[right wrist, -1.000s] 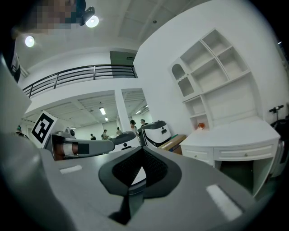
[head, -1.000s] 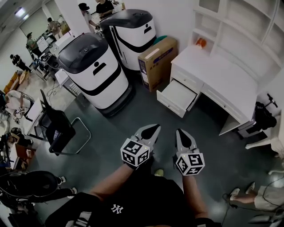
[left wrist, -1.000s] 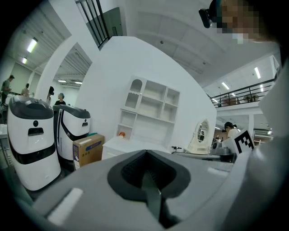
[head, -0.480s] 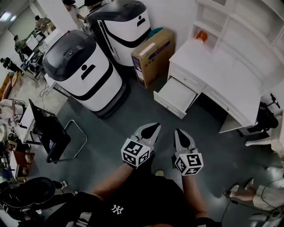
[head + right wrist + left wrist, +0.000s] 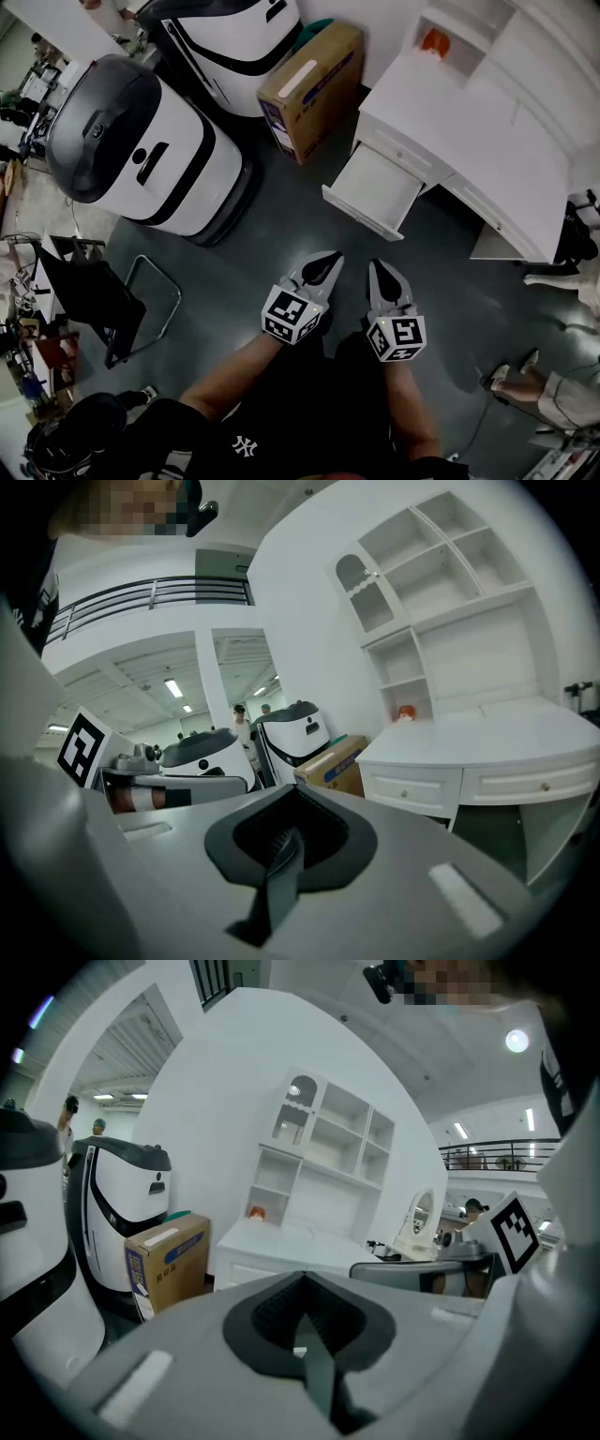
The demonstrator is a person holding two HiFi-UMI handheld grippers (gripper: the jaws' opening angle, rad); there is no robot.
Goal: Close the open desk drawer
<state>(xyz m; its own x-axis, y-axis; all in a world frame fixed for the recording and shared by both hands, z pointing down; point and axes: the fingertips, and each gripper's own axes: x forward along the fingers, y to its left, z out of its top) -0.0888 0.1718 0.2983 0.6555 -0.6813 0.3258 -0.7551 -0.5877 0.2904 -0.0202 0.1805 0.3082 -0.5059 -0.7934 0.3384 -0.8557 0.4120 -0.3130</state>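
Open drawer (image 5: 375, 190) at the desk's (image 5: 450, 112) left end, cardboard box (image 5: 309, 89) just left of the desk

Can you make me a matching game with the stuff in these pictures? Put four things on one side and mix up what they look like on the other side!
Things:
1. drawer
2. cardboard box
3. left claw
4. chair

What they look like:
A. shut, holding nothing
B. brown
C. black
D. white and pulled open

Right pairs: 1-D, 2-B, 3-A, 4-C
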